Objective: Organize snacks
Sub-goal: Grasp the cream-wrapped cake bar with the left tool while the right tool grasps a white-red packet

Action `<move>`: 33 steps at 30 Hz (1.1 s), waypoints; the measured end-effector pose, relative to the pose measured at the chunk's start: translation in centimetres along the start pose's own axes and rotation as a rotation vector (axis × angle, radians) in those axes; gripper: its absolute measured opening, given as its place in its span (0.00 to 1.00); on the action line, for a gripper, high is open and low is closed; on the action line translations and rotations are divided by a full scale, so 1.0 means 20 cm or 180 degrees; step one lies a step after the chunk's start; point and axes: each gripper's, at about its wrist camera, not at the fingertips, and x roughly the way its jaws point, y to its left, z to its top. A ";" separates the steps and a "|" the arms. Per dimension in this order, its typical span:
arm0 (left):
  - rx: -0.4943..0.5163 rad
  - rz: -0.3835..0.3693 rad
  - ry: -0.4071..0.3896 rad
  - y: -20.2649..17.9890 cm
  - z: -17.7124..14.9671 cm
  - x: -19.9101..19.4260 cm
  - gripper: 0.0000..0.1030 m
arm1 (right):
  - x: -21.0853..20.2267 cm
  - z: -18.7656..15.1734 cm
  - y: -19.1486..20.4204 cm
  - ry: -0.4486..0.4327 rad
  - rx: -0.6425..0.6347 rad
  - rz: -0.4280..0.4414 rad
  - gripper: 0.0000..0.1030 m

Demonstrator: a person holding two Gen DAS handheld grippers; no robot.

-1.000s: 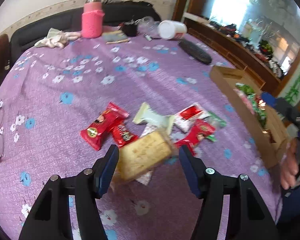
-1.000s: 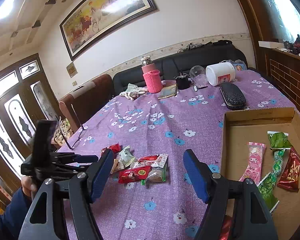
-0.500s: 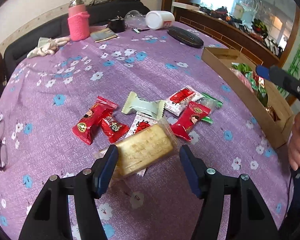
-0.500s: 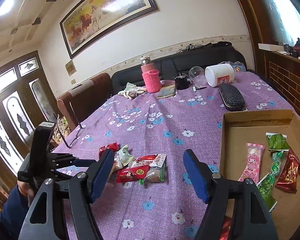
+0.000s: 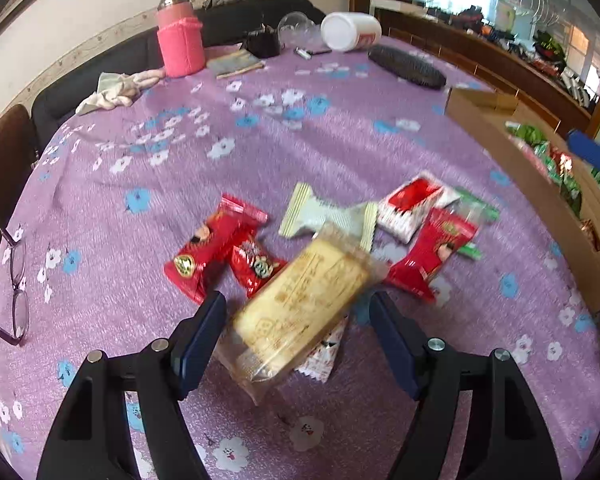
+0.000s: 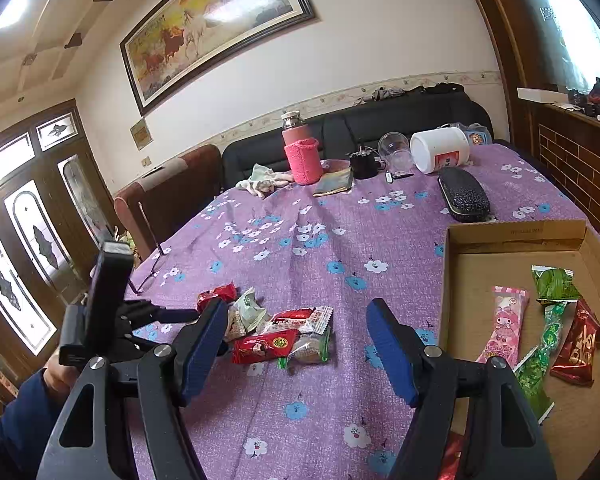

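Several snack packets lie in a pile on the purple flowered tablecloth (image 5: 260, 140). A clear-wrapped yellow biscuit pack (image 5: 300, 308) lies tilted on top, between the fingers of my open left gripper (image 5: 298, 332), which straddles its near end without gripping. Red packets (image 5: 208, 248) and a pale green packet (image 5: 324, 220) lie just beyond. The pile also shows in the right wrist view (image 6: 280, 332). My right gripper (image 6: 296, 344) is open and empty above the table. A cardboard box (image 6: 456, 280) on the right holds a pink packet (image 6: 504, 328) and green and red packets.
A pink flask (image 5: 180, 36), a cloth (image 5: 116, 90), a white jar (image 5: 352, 30) on its side, a clear cup and a black glasses case (image 5: 408, 66) stand at the table's far side. Spectacles (image 5: 16, 288) lie at the left edge. A sofa is behind.
My left gripper has drawn closer to the biscuit pack, which now sits deeper between its fingers and more tilted. My right gripper has barely moved.
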 end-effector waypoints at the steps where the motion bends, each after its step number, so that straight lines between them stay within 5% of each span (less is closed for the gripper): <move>1: 0.0022 0.0027 -0.0013 -0.01 0.00 0.00 0.70 | 0.00 0.00 0.00 -0.0002 0.0003 0.0000 0.74; 6: -0.0050 -0.0074 0.0003 0.00 -0.01 -0.02 0.39 | 0.00 0.00 0.00 -0.0003 0.0005 -0.0010 0.74; 11: -0.0131 -0.0209 0.0000 0.02 -0.01 -0.05 0.29 | 0.00 0.00 0.00 -0.0001 -0.0004 -0.0014 0.74; 18: -0.0162 -0.0269 0.0037 0.02 -0.01 -0.06 0.30 | 0.01 0.00 0.00 0.0015 -0.0003 -0.0028 0.74; 23: -0.0387 -0.0322 0.0049 0.08 0.01 -0.03 0.55 | 0.01 0.00 0.00 0.0023 -0.0011 -0.0024 0.74; 29: -0.0578 -0.0394 0.0011 0.11 0.04 0.01 0.55 | 0.01 0.00 0.01 0.0019 -0.0018 -0.0028 0.74; 32: -0.0562 -0.0393 -0.0010 0.09 0.04 0.00 0.32 | 0.01 0.00 0.01 0.0014 -0.0019 -0.0030 0.74; 33: -0.0570 -0.0380 -0.0019 0.09 0.04 0.00 0.31 | 0.01 0.00 0.00 0.0014 -0.0020 -0.0034 0.74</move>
